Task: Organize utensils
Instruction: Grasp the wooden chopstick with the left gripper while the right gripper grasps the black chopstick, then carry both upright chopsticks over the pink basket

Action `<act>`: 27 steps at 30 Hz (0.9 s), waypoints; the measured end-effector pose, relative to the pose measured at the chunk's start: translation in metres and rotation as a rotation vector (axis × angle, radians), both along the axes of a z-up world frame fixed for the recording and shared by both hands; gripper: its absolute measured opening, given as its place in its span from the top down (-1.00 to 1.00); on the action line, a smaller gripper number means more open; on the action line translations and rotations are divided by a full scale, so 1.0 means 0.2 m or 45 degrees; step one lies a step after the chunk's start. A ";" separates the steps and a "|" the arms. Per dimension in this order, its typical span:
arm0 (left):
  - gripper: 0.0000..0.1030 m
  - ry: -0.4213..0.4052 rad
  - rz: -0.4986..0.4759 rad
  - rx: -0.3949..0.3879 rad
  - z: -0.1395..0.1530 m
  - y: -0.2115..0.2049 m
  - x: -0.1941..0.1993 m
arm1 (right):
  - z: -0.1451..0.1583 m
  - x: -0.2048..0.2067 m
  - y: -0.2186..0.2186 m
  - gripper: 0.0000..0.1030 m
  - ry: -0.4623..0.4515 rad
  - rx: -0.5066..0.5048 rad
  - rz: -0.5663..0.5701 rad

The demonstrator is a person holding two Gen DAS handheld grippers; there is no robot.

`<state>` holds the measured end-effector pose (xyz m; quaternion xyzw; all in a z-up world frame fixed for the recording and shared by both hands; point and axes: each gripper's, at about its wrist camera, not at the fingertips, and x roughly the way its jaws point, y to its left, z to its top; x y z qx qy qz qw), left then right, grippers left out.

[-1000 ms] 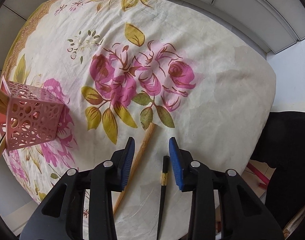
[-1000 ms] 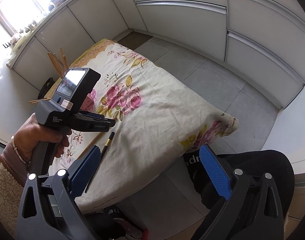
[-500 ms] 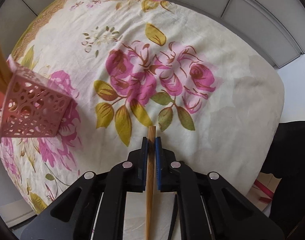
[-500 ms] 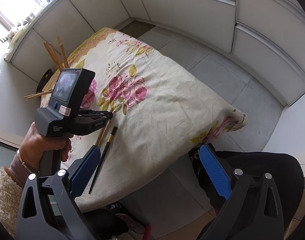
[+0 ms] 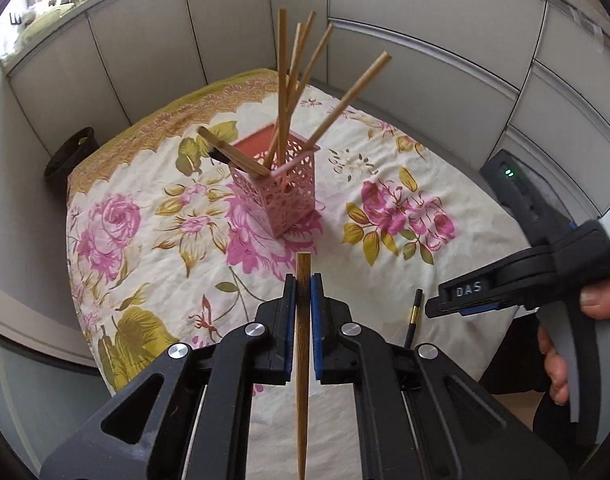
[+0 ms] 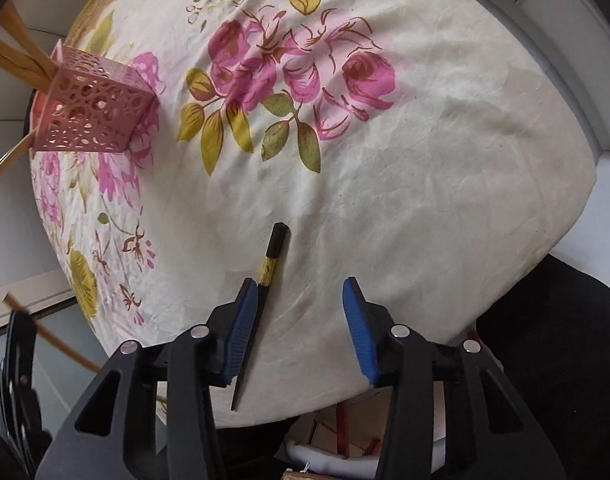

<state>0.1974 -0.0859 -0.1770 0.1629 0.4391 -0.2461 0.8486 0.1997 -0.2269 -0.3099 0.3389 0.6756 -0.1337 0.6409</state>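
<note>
The left claw (image 5: 303, 286) is pinched tight on a slim tan bamboo chopstick (image 5: 302, 344), held above the floral-clothed worktop (image 5: 445, 184) short of the pink perforated square holder (image 5: 283, 194). Gripped near its blunt end, the long stick could pivot or slip and miss the holder's crowded mouth. The right claw (image 6: 301, 316), its jaws just closing and still apart, has the black gold-banded chopstick (image 6: 271, 264) against its left pad; an off-centre squeeze may roll it off the near edge.

Your bench (image 6: 445, 168) wears a cream cloth (image 6: 405, 220) printed with pink roses. On it you have a pink holder (image 5: 283, 196) standing upright, and a black chopstick (image 6: 265, 284) lying near the front edge.
</note>
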 end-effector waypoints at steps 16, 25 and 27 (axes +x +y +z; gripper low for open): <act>0.88 -0.073 0.117 -0.101 0.14 0.12 0.00 | -0.06 0.11 0.09 0.85 -0.122 -0.079 -0.043; 0.88 -0.144 0.176 -0.119 0.26 0.15 -0.07 | 0.22 -0.03 0.01 0.85 -0.354 -0.122 -0.009; 0.88 -0.161 0.191 -0.127 0.29 0.17 -0.09 | 0.31 -0.06 0.01 0.85 -0.432 -0.168 0.026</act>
